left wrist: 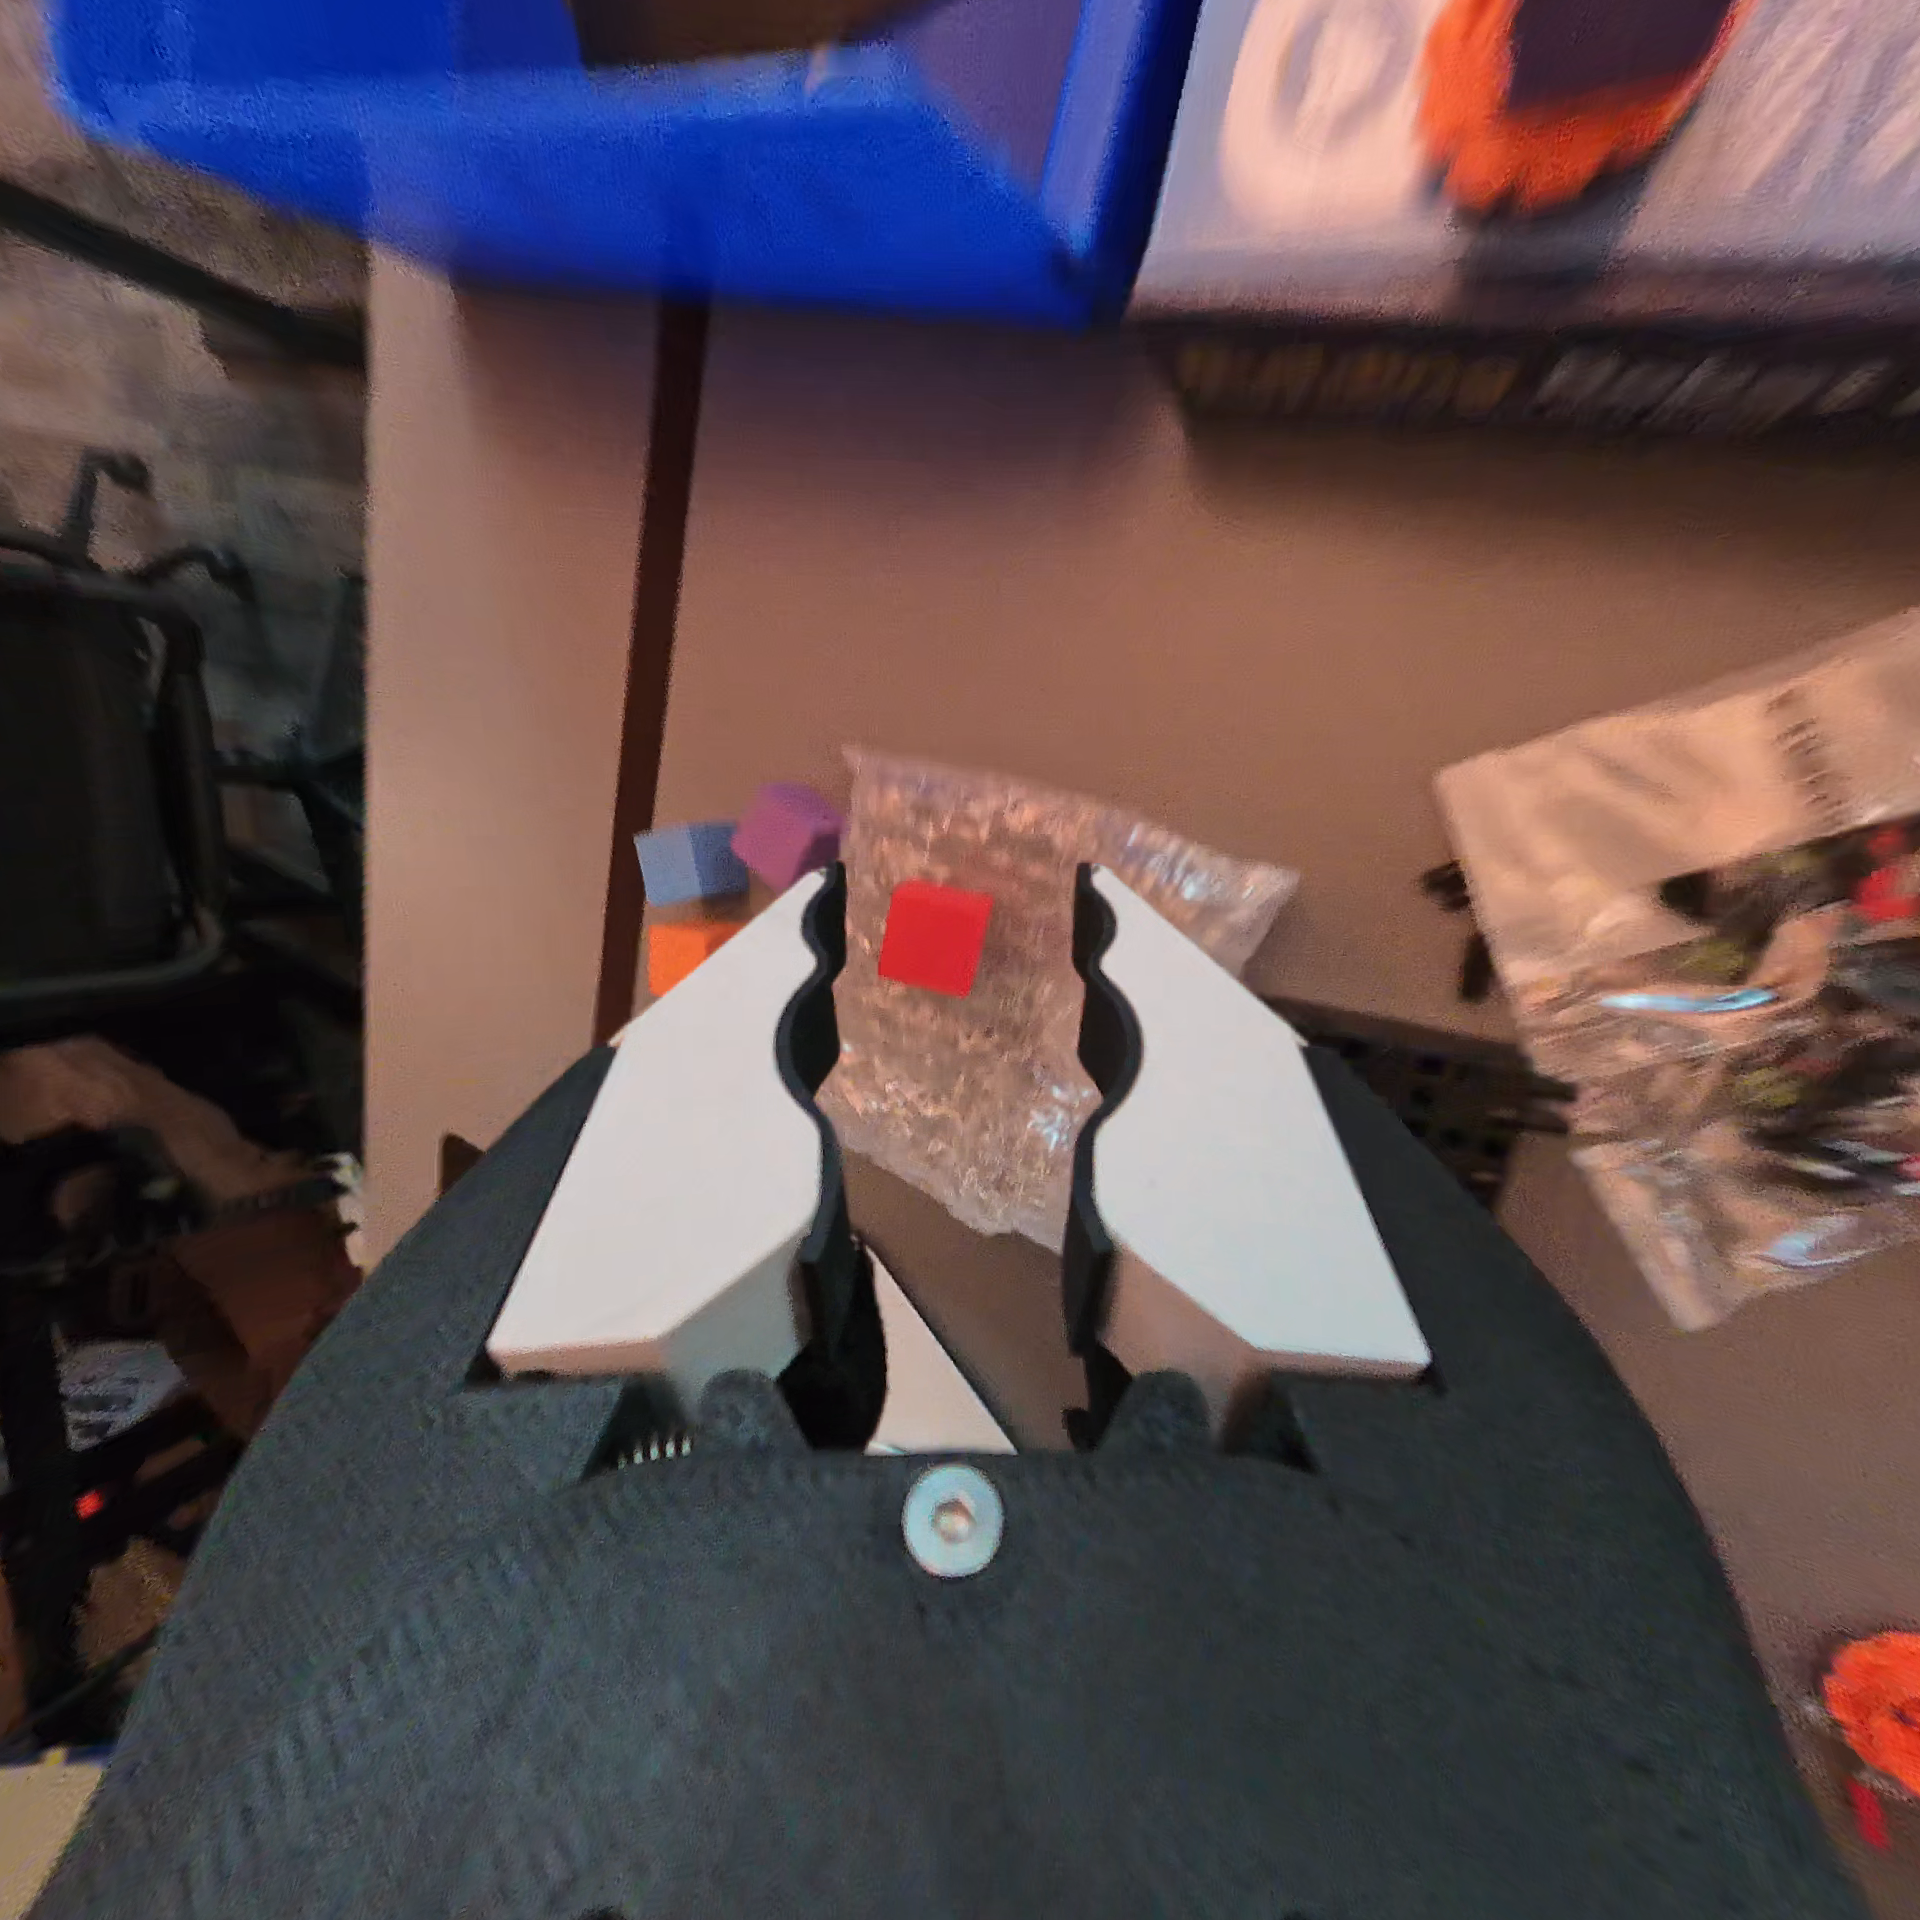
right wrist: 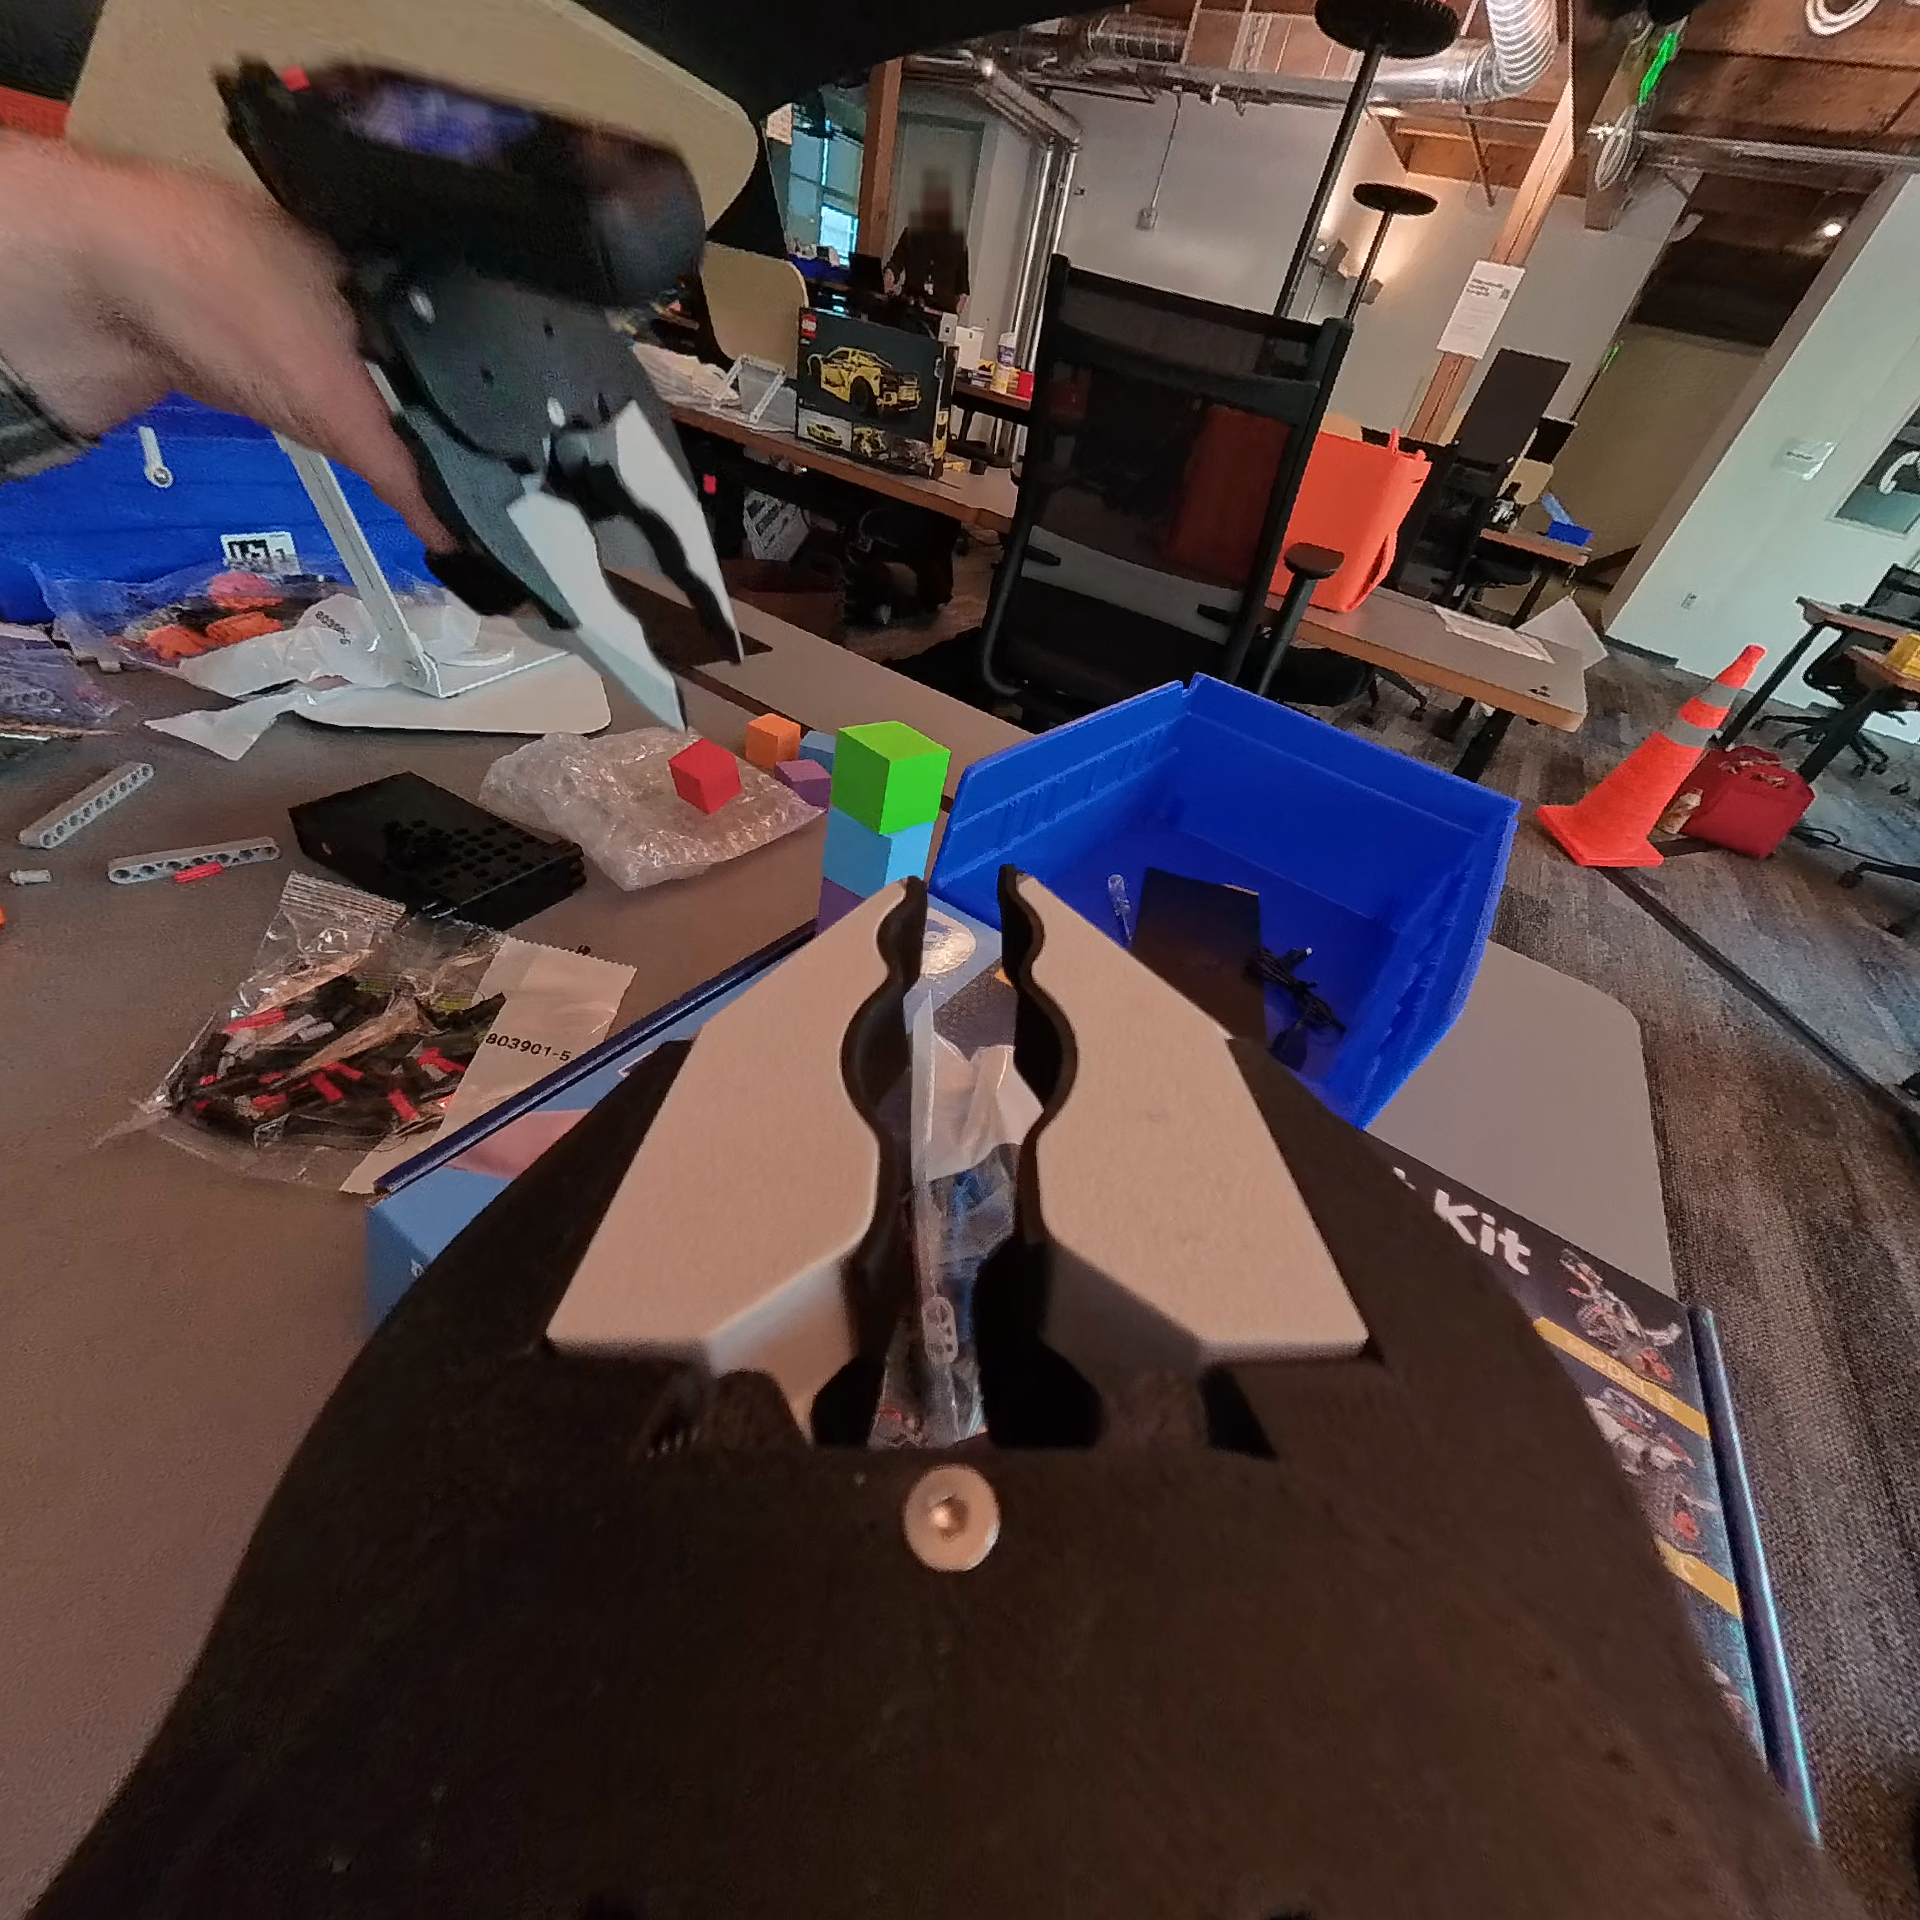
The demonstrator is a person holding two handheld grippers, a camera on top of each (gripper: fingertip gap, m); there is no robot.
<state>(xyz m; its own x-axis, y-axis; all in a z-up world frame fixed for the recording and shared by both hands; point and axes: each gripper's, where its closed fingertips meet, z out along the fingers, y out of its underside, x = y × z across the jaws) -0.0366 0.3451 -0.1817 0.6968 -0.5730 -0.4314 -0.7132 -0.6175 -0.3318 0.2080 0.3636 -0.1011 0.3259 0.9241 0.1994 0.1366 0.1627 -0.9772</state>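
Observation:
A red cube (left wrist: 932, 938) lies on a sheet of bubble wrap (left wrist: 966, 1081) on the tan table. My left gripper (left wrist: 956, 881) is open and hangs above it, jaws either side of the cube. The right wrist view shows that gripper (right wrist: 707, 681) in a person's hand, tips just above the red cube (right wrist: 705, 774). My right gripper (right wrist: 961, 883) has its jaws almost together around a clear bag of small parts (right wrist: 940, 1226) over an open printed box (right wrist: 1621, 1351). A tower of a green cube (right wrist: 891, 774) on a light blue and a purple cube stands just ahead.
Loose orange (right wrist: 771, 740), purple (right wrist: 802, 779) and blue cubes lie past the bubble wrap. A blue bin (right wrist: 1351, 743) stands right of the tower. A black perforated plate (right wrist: 436, 842), a bag of parts (right wrist: 332, 1049) and grey beams (right wrist: 88, 802) lie at left. An office chair (right wrist: 1164, 468) is behind. One gripper's finger ends stand about 25 cm off the other's. The right gripper is farther from the red cube (left wrist: 932, 938), some 30 cm, than the left, some 6 cm. It turns up in the right wrist view (right wrist: 704, 766) as well.

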